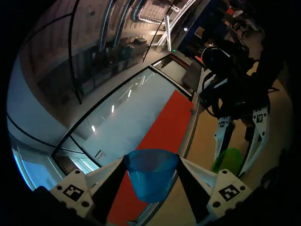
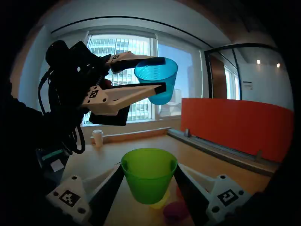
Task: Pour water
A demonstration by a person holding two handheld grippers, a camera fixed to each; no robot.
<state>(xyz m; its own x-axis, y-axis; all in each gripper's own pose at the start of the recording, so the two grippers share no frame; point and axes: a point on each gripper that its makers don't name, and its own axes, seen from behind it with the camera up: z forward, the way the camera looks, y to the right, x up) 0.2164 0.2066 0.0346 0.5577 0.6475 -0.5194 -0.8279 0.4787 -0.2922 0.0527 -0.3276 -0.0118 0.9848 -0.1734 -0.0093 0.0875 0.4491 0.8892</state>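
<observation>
In the left gripper view, my left gripper (image 1: 150, 162) is shut on a translucent blue cup (image 1: 151, 177). The right gripper view shows the blue cup (image 2: 157, 81) raised high, nearly upright, in the left gripper (image 2: 162, 74). My right gripper (image 2: 149, 166) is shut on a green cup (image 2: 149, 175), lower and nearer the table. From the left gripper view, the green cup (image 1: 229, 160) sits between the right gripper's (image 1: 230, 168) white fingers, off to the right. I cannot tell whether either cup holds water.
A wooden table (image 2: 210, 165) lies below. A yellow cup (image 2: 161, 203) and a pink cup (image 2: 175, 211) stand under the green one. A white paper cup (image 2: 98, 137) stands by the window. An orange partition (image 2: 237, 124) runs along the right side.
</observation>
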